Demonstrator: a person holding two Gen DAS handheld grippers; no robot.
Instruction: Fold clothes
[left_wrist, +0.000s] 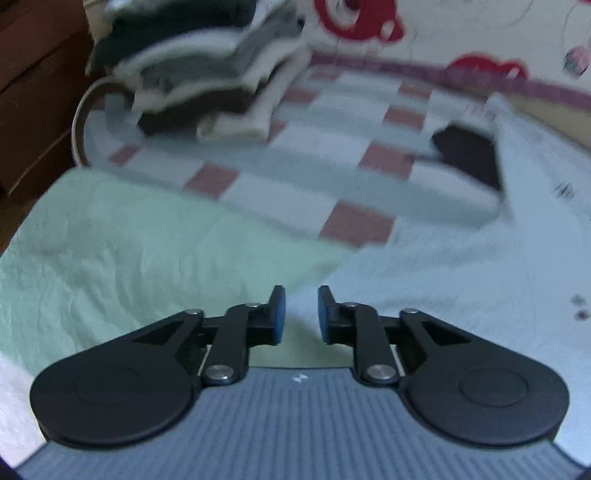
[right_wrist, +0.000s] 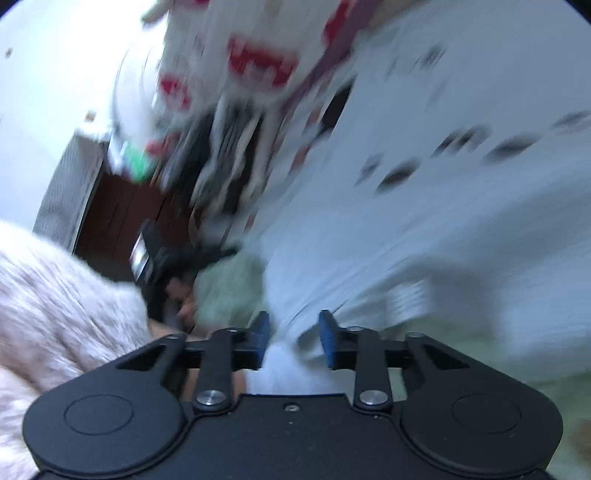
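Note:
A pale blue-white garment (left_wrist: 461, 258) with small dark prints lies spread on the bed, its dark neck opening (left_wrist: 469, 155) at the far end. My left gripper (left_wrist: 301, 295) hovers at the garment's near left edge, over the green sheet (left_wrist: 129, 240), open with nothing between its pads. In the strongly blurred right wrist view the same garment (right_wrist: 424, 203) fills the right side. My right gripper (right_wrist: 294, 321) is open, with a fold of the pale cloth lying loose between its blue pads. The left gripper (right_wrist: 162, 258) shows there at centre left, held in a hand.
A stack of folded clothes (left_wrist: 207, 74) sits at the far left on a pink-and-grey checked blanket (left_wrist: 314, 147). Brown wooden furniture (left_wrist: 33, 92) borders the bed on the left. A fluffy pale sleeve (right_wrist: 55, 295) fills the lower left of the right wrist view.

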